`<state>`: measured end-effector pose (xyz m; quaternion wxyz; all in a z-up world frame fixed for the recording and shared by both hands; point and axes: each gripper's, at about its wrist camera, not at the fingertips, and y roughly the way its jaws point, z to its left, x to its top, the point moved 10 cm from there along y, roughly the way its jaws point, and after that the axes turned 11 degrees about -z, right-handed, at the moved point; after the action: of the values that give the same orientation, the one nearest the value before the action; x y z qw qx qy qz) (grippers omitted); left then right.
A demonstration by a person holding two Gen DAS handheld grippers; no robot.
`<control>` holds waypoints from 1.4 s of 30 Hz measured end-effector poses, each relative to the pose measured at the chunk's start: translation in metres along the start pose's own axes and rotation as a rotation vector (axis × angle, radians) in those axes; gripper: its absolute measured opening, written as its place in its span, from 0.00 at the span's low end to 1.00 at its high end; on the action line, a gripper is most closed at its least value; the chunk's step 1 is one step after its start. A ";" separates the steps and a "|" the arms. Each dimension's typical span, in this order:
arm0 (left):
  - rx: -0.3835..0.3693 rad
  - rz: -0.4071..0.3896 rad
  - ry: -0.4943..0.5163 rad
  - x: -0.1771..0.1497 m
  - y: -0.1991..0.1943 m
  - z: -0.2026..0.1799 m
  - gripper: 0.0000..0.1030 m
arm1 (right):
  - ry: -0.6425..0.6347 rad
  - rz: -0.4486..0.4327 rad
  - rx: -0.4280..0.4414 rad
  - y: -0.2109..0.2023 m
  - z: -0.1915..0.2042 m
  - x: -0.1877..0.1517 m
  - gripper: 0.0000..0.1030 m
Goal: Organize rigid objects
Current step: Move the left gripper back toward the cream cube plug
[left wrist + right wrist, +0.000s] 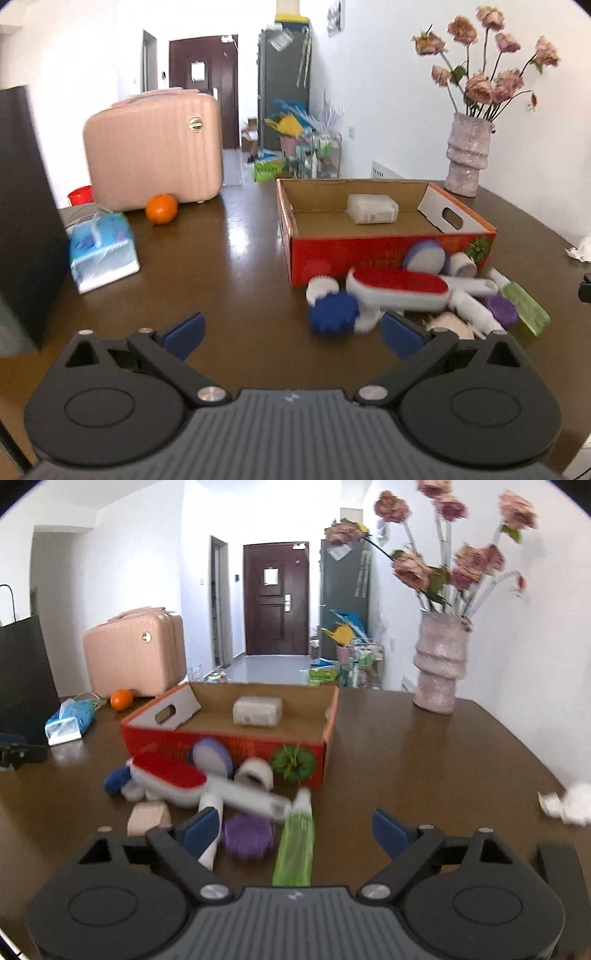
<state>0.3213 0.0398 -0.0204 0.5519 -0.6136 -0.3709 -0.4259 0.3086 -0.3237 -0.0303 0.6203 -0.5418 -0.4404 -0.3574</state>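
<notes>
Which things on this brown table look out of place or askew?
A jumble of small items, including a red-and-white brush and a green bottle, lies heaped outside the red cardboard box, which holds only one white packet. A crumpled white tissue lies apart near the edge.

Two wrist fisheyes, low over table (251, 258), both facing shared red box (369, 254).

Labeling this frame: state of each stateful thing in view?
cardboard box: open, one white pack inside
white pack: lying in box
left gripper: jaws open, empty
right gripper: jaws open, empty
lint brush: lying on pile outside box
pink case: closed, upright
</notes>
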 end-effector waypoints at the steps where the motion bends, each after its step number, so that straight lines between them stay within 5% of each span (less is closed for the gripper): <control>1: 0.001 -0.014 -0.019 -0.008 -0.011 0.000 1.00 | 0.020 -0.015 -0.018 -0.011 -0.001 -0.008 0.87; 6: -0.023 -0.005 -0.092 -0.050 -0.055 -0.002 1.00 | 0.107 -0.085 -0.064 -0.057 0.002 -0.039 0.88; 11: -0.028 -0.045 0.011 -0.058 -0.073 -0.009 1.00 | 0.110 -0.110 -0.076 -0.081 0.014 -0.068 0.95; 20: -0.072 -0.040 0.041 -0.056 -0.059 -0.045 1.00 | 0.080 -0.170 -0.093 -0.079 0.024 -0.077 0.99; 26: -0.136 -0.001 0.084 -0.058 -0.032 -0.082 1.00 | 0.082 -0.115 -0.073 -0.058 0.031 -0.083 0.98; 32: -0.204 0.067 0.070 -0.060 0.009 -0.112 1.00 | 0.085 -0.039 0.018 -0.023 0.043 -0.083 0.82; 37: -0.215 0.083 0.049 -0.052 0.047 -0.133 1.00 | 0.062 -0.025 0.007 0.007 0.043 -0.072 0.65; 40: -0.227 0.090 0.037 -0.048 0.070 -0.149 0.96 | 0.089 -0.003 0.007 0.028 0.036 -0.063 0.49; 42: -0.225 0.111 0.027 -0.049 0.084 -0.157 0.88 | 0.098 0.001 0.024 0.042 0.035 -0.056 0.48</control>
<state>0.3633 -0.1247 -0.0918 0.5073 -0.6854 -0.2786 -0.4419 0.3215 -0.2841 -0.0971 0.6479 -0.5160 -0.4135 -0.3781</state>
